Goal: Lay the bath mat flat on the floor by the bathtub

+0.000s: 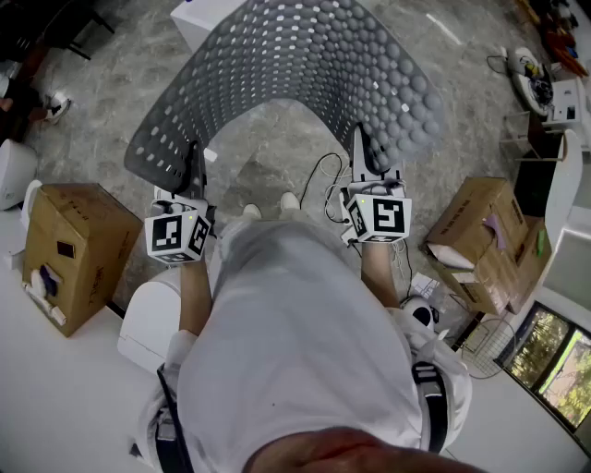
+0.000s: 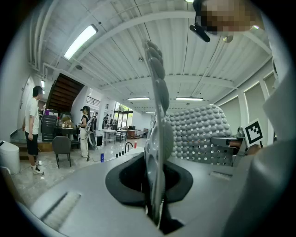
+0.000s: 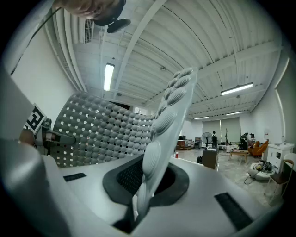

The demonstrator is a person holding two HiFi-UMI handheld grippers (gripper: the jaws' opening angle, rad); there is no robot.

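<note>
The grey bath mat (image 1: pixel 305 65) is off the floor (image 1: pixel 92 120), held up in front of the person as a tall arch. Its bumpy, perforated surface bows away from them and its far edge curls over towards the far side of the room.

The left gripper (image 1: pixel 195 169) is clamped on the mat's near left corner. In the left gripper view the mat's edge runs upright straight between the jaws, which are closed tight on it. The right gripper (image 1: pixel 362 152) holds the near right corner in the same way. In the right gripper view the studded edge rises from the closed jaws and leans to the right. Both grippers are about level and well apart, with the mat sagging in a curve between them.

Below the mat is marbled grey floor, with the person's light shoes (image 1: pixel 268 209) near the middle and a thin cable (image 1: pixel 328 180) just right of them. A left cardboard box (image 1: pixel 69 249) stands beside the person on one side and a right cardboard box (image 1: pixel 480 240), open at the top, on the other. A white block (image 1: pixel 203 14) shows past the mat's far edge. It may be the tub, but too little of it shows to tell.
</note>
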